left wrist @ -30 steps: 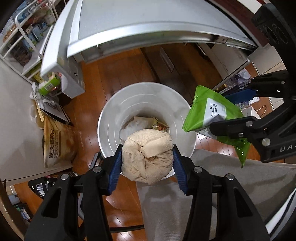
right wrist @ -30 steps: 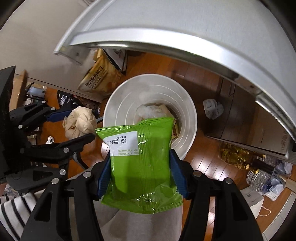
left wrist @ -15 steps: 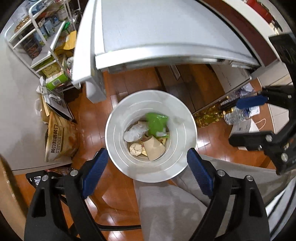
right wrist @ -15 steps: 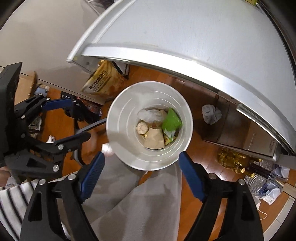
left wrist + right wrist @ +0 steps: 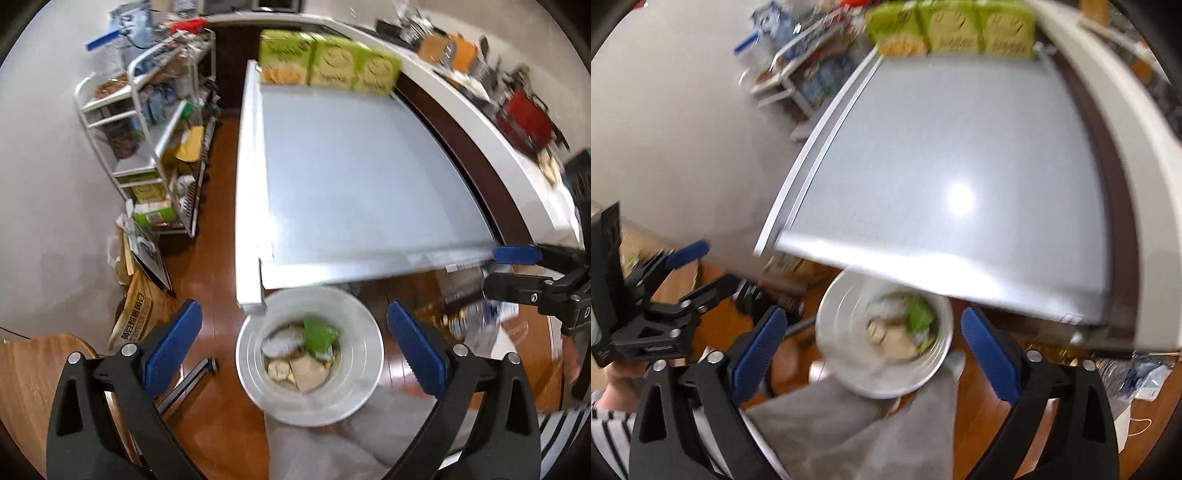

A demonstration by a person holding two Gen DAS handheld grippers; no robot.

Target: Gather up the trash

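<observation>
both hand-held grippers stand with their jaws wide apart and nothing between them; the jaws have just been opening. the left hand-held gripper (image 5: pixel 294 343) points down over the white bin (image 5: pixel 354 391), which sits on the wooden floor (image 5: pixel 218 280) below and just ahead of its blue pads (image 5: pixel 173 345), partly under the near edge of the grey counter (image 5: pixel 354 177). the right hand-held gripper (image 5: pixel 873 341) hangs over the same bin (image 5: pixel 838 332) from the other side, and each hand-held gripper shows at the edge of the other's view, well off to the side.

the trash lies inside the bin: a green snack bag (image 5: pixel 319 334) beside beige crumpled paper (image 5: pixel 308 369) and a pale wad. the right wrist view is blurred, yet the green bag (image 5: pixel 918 315) can be told there too.

the step in hand looks like the end of a drop-off, both pieces let go into the bin. the next move probably calls for finding more trash. the counter beyond the hand-held grippers looks bare but for green boxes (image 5: pixel 328 64) at its far edge, so a search of the floor to the right, where clutter lies blurred, may be needed. whether that clutter counts as trash cannot be told.
</observation>
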